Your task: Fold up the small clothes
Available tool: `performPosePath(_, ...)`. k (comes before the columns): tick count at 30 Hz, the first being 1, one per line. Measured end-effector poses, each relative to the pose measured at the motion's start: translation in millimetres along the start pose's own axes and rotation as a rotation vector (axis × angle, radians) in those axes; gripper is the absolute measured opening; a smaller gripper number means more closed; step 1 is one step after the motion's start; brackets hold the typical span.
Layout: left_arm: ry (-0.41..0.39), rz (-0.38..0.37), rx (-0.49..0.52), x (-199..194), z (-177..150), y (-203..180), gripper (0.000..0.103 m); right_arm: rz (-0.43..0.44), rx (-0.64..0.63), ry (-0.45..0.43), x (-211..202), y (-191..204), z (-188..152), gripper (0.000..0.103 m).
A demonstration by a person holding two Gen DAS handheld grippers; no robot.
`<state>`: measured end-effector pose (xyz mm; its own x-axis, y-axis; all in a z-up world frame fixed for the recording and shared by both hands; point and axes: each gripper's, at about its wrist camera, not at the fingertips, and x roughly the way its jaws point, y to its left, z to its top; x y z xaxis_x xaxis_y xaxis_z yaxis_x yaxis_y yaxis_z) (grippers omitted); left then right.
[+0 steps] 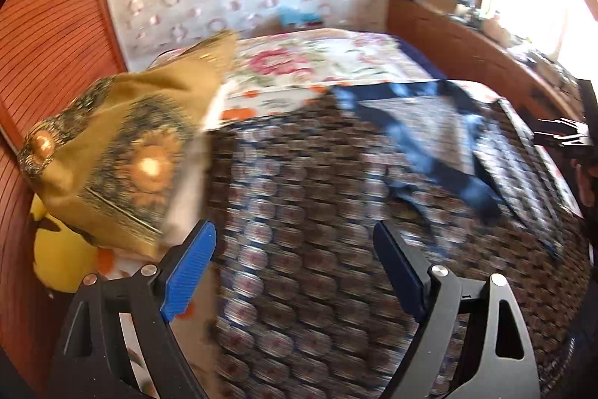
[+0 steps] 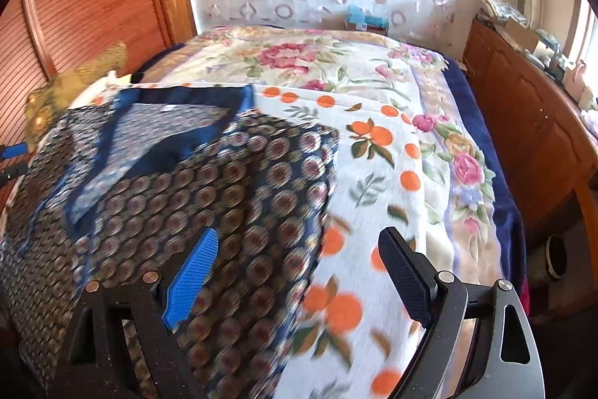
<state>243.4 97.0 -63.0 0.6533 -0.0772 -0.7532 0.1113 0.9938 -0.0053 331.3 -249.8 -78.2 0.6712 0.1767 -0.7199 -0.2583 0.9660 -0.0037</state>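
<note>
A dark garment (image 1: 317, 197) printed with brown circles and edged in blue lies spread on the bed. Its far part is turned back, showing a paler underside (image 1: 422, 129). My left gripper (image 1: 295, 249) hovers over its near part, jaws wide apart with nothing between them. In the right wrist view the same garment (image 2: 224, 197) fills the left half. My right gripper (image 2: 299, 260) is open above its right edge, empty. The right gripper (image 1: 560, 137) shows at the right edge of the left wrist view. The left gripper's fingertips (image 2: 15, 150) peek in at the left edge of the right wrist view.
Under the garment lie a white blanket with oranges (image 2: 373, 156) and a floral bedspread (image 2: 299, 58). A mustard sunflower cloth (image 1: 123, 152) and a yellow plush toy (image 1: 59, 260) sit at the left by a wooden wardrobe (image 1: 48, 43). A cluttered wooden dresser (image 2: 523, 107) runs along the right.
</note>
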Motion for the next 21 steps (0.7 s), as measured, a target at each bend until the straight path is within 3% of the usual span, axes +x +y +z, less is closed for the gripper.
performPosePath(10, 0.034, -0.039, -0.028, 45.3, 15.7, 22.6, 0.073, 0.006, 0.016, 0.067, 61.8, -10.4, 30.5, 0.087)
performPosePath(16, 0.067, -0.019, -0.041, 60.2, 22.6, 27.8, 0.069, -0.006, -0.009, 0.06, 66.4, -8.2, 36.4, 0.087)
performPosePath(19, 0.076, -0.018, -0.045, 64.8, 24.7, 27.5, 0.069, 0.006, -0.029, 0.043, 65.7, -6.6, 35.4, 0.074)
performPosePath(21, 0.081, -0.016, -0.043, 67.3, 27.5, 25.6, 0.069, 0.014, -0.032, 0.041, 64.8, -7.0, 35.8, 0.059)
